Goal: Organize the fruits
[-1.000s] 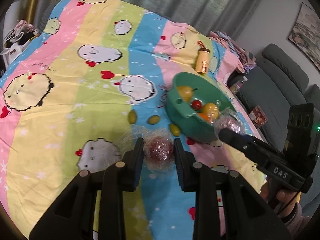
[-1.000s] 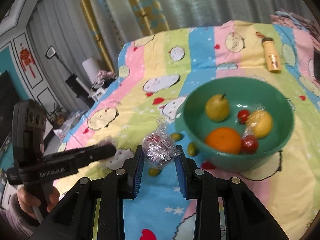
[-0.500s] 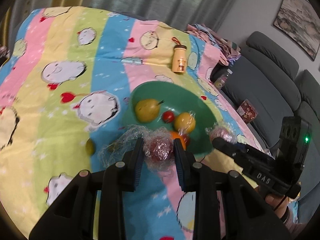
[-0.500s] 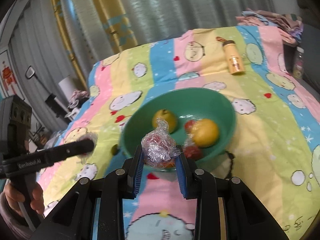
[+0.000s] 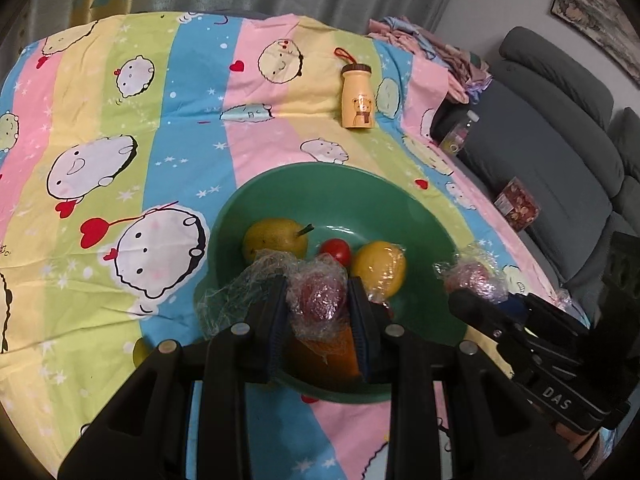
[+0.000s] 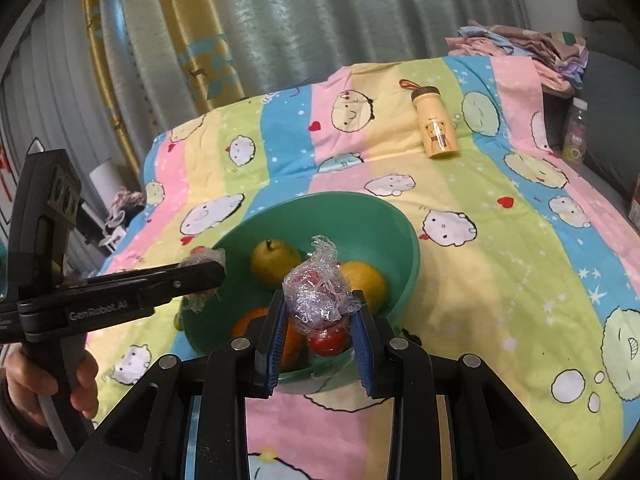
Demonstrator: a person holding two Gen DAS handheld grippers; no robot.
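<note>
A green bowl (image 5: 280,192) (image 6: 372,216) sits on the striped cartoon bedspread. It holds a yellow pear (image 5: 274,238) (image 6: 274,262), a wrapped lemon (image 5: 380,266) (image 6: 364,280), an orange (image 5: 320,356) (image 6: 250,322) and small red tomatoes (image 5: 336,250) (image 6: 328,340). My left gripper (image 5: 318,300) is shut on a red fruit in cling film (image 5: 318,300), held over the bowl's near side. My right gripper (image 6: 318,300) is shut on a second wrapped red fruit (image 6: 318,292), also above the bowl's near rim. Each gripper shows in the other's view, the right gripper (image 5: 472,280) and the left gripper (image 6: 204,270).
A yellow bear-print bottle (image 5: 357,98) (image 6: 436,126) lies on the bedspread beyond the bowl. A small green fruit (image 5: 140,354) rests left of the bowl. A grey sofa (image 5: 560,140) with a box and a plastic bottle stands to the right. Folded clothes (image 6: 520,48) lie at the far corner.
Both grippers have carried their wrapped fruits from beside the bowl to above its near side. The bowl now fills the centre of both views.
</note>
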